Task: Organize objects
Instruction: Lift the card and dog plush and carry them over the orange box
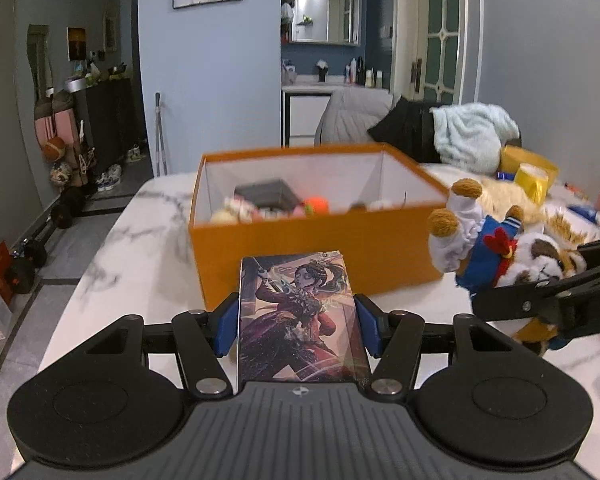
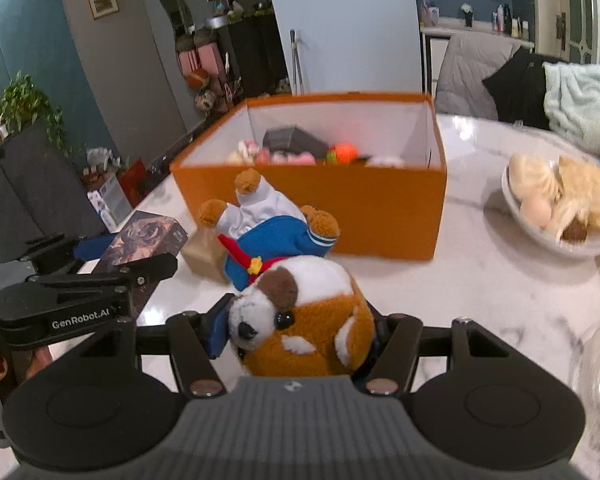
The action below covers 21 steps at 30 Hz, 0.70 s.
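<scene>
At lower centre of both views, each gripper carries one thing short of the box.

Left gripper (image 1: 298,326) clamps a card box (image 1: 300,316) by its long sides between blue pads; only the near part is pinched, so it could pivot or slide out if tilted over the rim. Ahead at mid-frame, the orange box (image 1: 320,244) already holds small toys, leaving little flat room; a drop could land the card box askew. Right gripper (image 2: 296,334) squeezes the plush dog (image 2: 300,312) by its head, body hanging forward. That soft grip may slip, and the dangling legs could catch the box's near wall or bump the left gripper close beside it.
</scene>
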Available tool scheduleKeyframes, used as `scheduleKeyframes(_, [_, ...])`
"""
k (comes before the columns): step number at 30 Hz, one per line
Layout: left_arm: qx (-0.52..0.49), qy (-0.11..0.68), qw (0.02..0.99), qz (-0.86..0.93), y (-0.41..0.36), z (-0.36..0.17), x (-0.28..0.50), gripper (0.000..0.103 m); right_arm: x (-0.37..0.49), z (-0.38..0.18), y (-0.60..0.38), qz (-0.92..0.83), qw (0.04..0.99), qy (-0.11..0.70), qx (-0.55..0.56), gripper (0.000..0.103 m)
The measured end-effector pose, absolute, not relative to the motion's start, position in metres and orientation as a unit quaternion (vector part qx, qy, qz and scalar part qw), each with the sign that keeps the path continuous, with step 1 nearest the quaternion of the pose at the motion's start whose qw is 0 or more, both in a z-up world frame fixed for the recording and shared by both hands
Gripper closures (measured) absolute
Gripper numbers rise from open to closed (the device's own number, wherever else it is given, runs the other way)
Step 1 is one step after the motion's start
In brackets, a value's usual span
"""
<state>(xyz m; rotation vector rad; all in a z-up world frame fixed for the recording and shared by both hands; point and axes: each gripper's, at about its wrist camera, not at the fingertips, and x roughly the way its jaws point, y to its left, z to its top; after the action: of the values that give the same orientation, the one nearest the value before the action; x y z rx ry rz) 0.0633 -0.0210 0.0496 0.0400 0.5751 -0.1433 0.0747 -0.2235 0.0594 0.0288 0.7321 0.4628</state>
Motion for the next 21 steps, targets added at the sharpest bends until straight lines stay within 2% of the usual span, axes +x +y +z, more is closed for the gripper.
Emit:
scheduleKeyframes(11, [0.032,0.230,0.971,-0.054,-0.021,0.103,0.133,0.034,0.142,0.132,-0.213,0.218,0.926,0.307,0.026,0.040])
scheduleKeyframes(17, [0.035,0.228,0.972,-0.041,-0.021,0.110,0.186,0.035,0.206,0.149,-0.213,0.203,0.931,0.297,0.056,0.039])
scheduleKeyframes(21, [0.037,0.247,0.968,-0.036,-0.023,0.096,0.211,0.034,0.251,0.144,-0.206,0.188,0.931,0.307,0.060,0.039])
